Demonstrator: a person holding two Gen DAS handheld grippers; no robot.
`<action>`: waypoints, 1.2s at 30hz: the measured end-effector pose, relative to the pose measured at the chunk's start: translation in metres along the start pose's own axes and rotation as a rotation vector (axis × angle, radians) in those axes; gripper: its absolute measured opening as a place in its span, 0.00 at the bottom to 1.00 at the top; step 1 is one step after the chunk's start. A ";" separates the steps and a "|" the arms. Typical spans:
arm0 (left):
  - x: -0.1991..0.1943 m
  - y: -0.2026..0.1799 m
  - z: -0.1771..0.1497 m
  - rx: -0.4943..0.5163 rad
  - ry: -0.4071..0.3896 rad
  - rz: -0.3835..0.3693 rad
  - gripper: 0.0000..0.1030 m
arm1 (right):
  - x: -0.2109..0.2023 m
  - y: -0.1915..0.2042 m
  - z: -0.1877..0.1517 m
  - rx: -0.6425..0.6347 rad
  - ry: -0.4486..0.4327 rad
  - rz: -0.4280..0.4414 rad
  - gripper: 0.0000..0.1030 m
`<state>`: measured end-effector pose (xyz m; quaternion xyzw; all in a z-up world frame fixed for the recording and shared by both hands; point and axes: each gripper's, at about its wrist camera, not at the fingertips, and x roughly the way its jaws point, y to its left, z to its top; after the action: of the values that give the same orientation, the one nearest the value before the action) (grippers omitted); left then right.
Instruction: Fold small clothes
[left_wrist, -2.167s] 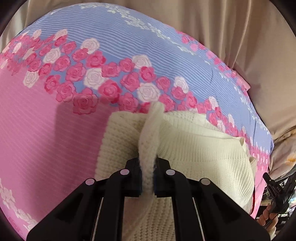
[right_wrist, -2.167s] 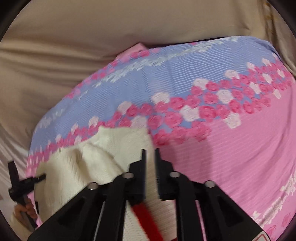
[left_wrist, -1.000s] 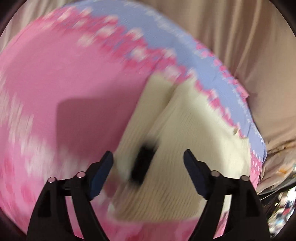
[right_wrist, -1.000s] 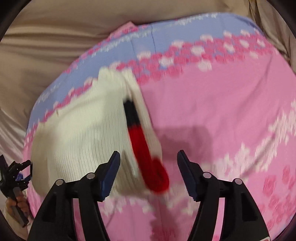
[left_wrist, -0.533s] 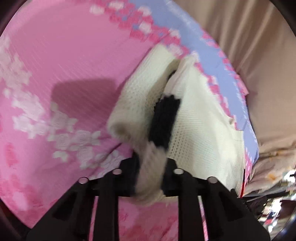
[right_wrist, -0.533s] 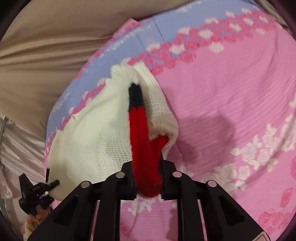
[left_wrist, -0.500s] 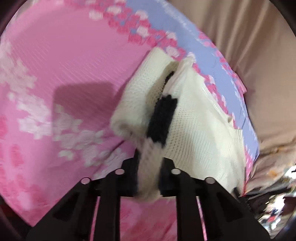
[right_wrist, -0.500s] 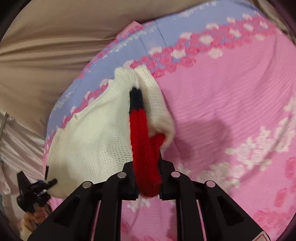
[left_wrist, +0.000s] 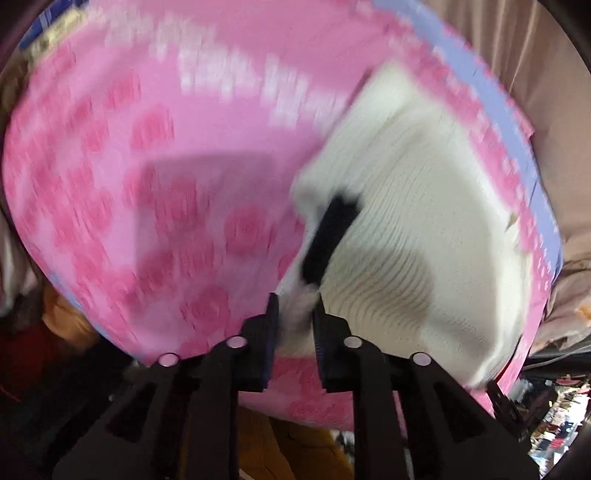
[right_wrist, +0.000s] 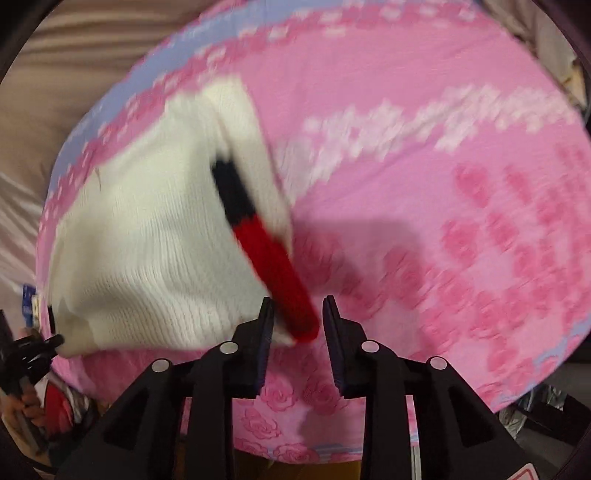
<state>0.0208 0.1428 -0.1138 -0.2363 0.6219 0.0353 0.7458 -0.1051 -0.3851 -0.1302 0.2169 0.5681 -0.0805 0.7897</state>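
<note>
A pink rose-print sheet with a lilac band along its far edge was seen across both views, spread over a bed; both frames were motion-blurred.

On it a cream knit sweater was laid toward the lilac edge, body mostly flat, ribbed texture visible. In the right view the sweater was seen at the left of the frame.

Step judged: a fold of the near edge/sleeve ends, with release under way at both corners. Fold not judged complete; the raised strips were not yet lying flat.

Left gripper: jaws opening, gap narrow. A cream strip with a black band was seen running up from between the jaws. Pad contact could not be settled through blur; the knit appeared to fill the gap.

Right gripper: jaws opening, a clear gap on the right pad side. The red end of a black-and-red stripe was seen between the jaws, apparently loose, no longer pinched.

Next move judged: jaws to be opened fully, both strips to be let drop onto the body, grippers to be backed clear without snagging the knit. Loose weave: catching on pads was judged the main risk. Then a fresh edge to be picked for the next fold.
</note>
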 end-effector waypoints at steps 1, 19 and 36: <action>-0.011 -0.003 0.008 0.005 -0.032 -0.008 0.37 | -0.012 0.002 0.007 0.010 -0.046 -0.013 0.37; 0.010 -0.086 0.130 0.138 -0.106 -0.252 0.11 | -0.005 0.108 0.111 -0.086 -0.293 0.045 0.07; -0.010 -0.120 0.089 0.313 -0.258 -0.063 0.08 | -0.026 0.128 0.093 -0.246 -0.273 -0.021 0.18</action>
<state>0.1406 0.0746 -0.0568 -0.1303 0.5115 -0.0550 0.8475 0.0145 -0.3142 -0.0498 0.0999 0.4633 -0.0473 0.8793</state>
